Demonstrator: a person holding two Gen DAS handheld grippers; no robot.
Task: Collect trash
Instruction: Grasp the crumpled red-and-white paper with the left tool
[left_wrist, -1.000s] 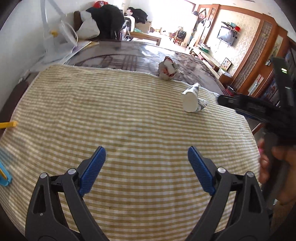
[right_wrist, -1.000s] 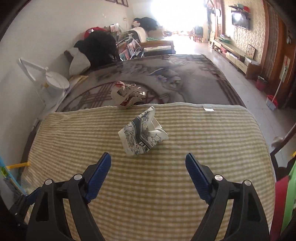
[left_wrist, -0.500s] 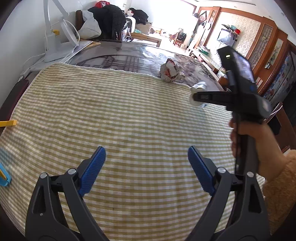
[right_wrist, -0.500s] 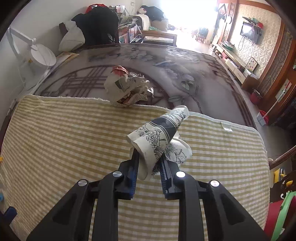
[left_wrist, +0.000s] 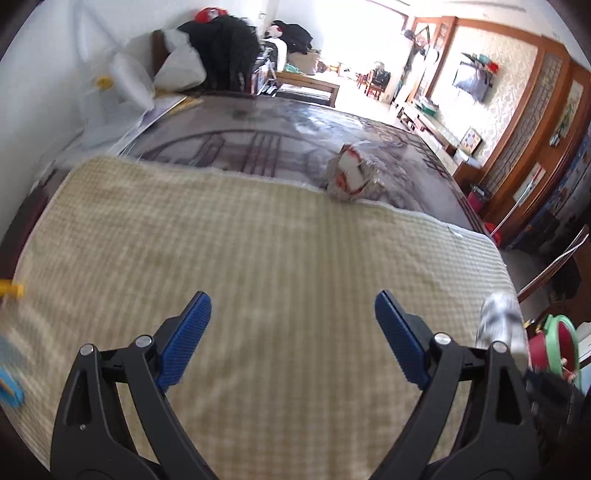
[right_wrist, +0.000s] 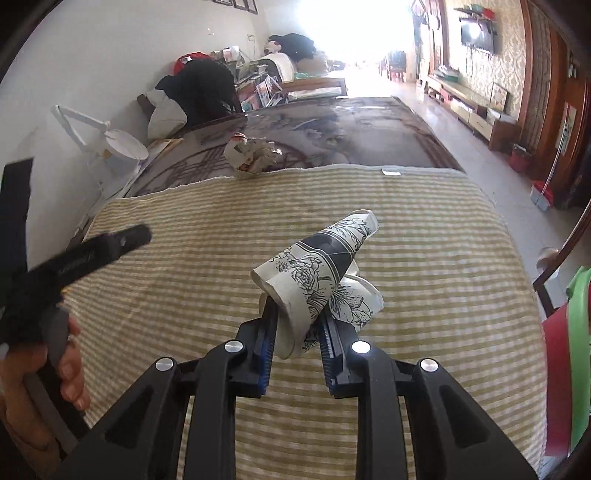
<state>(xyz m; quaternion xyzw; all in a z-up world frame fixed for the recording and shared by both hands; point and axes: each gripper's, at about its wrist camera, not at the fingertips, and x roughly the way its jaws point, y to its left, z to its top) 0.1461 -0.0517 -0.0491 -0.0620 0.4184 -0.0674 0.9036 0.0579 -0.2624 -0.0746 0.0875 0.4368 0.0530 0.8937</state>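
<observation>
1. Nearest, in the right wrist view, the right gripper (right_wrist: 297, 341) has its blue-padded jaws pinching a crumpled paper cup (right_wrist: 317, 275), white with black flower prints. The cup is crushed and tilted, its narrow end pointing toward 1 o'clock, lifted above the cloth.
2. At 9 o'clock in that view, a bare hand (right_wrist: 40, 373) grips the black handle of the other tool, which crosses the left edge.
3. In the left wrist view, the left gripper (left_wrist: 291, 336) hangs over the cloth with its blue pads spread wide and nothing between them.
4. At 3 o'clock in the left view, a blurred white and grey shape (left_wrist: 500, 326) shows at the cloth's edge; it looks like the held cup, though blur prevents certainty.
5. Beneath both lies a yellow and white checked cloth (right_wrist: 424, 229) covering the near part of the counter (right_wrist: 354, 125).
6. Just past the cloth's far edge, at 12 o'clock, a crumpled paper wad (left_wrist: 349, 177) with red and white print rests on the dark patterned counter top, touching the cloth's hem.
7. At 10 o'clock, against the wall, stands a white desk lamp (right_wrist: 110, 138).
8. Beyond it, a pile of dark clothing (right_wrist: 201, 90) sits at the counter's far end.
9. At 3 o'clock, beside the counter, a red and green bin (left_wrist: 556, 341) shows at the frame's edge.
</observation>
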